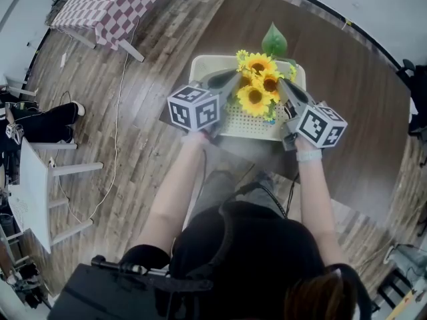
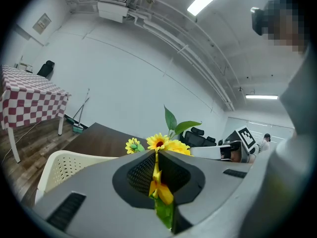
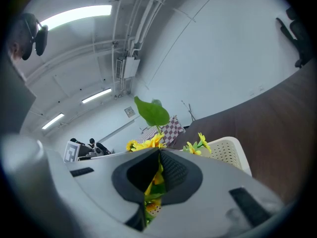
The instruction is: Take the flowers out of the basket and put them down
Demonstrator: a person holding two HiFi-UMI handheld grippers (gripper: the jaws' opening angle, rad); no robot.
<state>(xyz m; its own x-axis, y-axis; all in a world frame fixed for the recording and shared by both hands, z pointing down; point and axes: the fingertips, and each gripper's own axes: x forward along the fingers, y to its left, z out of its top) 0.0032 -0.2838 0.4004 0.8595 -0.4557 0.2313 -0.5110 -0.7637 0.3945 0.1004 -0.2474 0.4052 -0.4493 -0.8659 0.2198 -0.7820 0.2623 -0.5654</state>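
Standing over a dark brown table [image 1: 333, 52], the person has a cream basket [image 1: 248, 124] in front of them, its walls pierced all over with small holes. From what I can see of it, nothing lies in the basket apart from whatever of the bunch may reach down inside (the blooms hide that part, so I cannot tell whether the stems are clear of it).

The flowers [image 1: 259, 82] sit over the basket's far half, caught between the two grippers. They are artificial-looking sunflowers: three large yellow heads with brown centres packed close together, a few smaller pale yellow blossoms at the edges, and one broad green leaf [image 1: 274, 42] standing up behind them on a thin stalk.

The left gripper [image 1: 235, 80] comes in from the bunch's left side. In the left gripper view its jaws are nearly together, pinching a yellow petal and a strip of green leaf between the dark ribbed pads [image 2: 143, 175]. The right gripper [image 1: 283, 87] comes in from the opposite side, and the right gripper view shows its jaws all but closed too, with yellow petals and green foliage squeezed in the narrow slit between them.

Off to one side stands a table with a red-and-white checked cloth [image 1: 110, 5].
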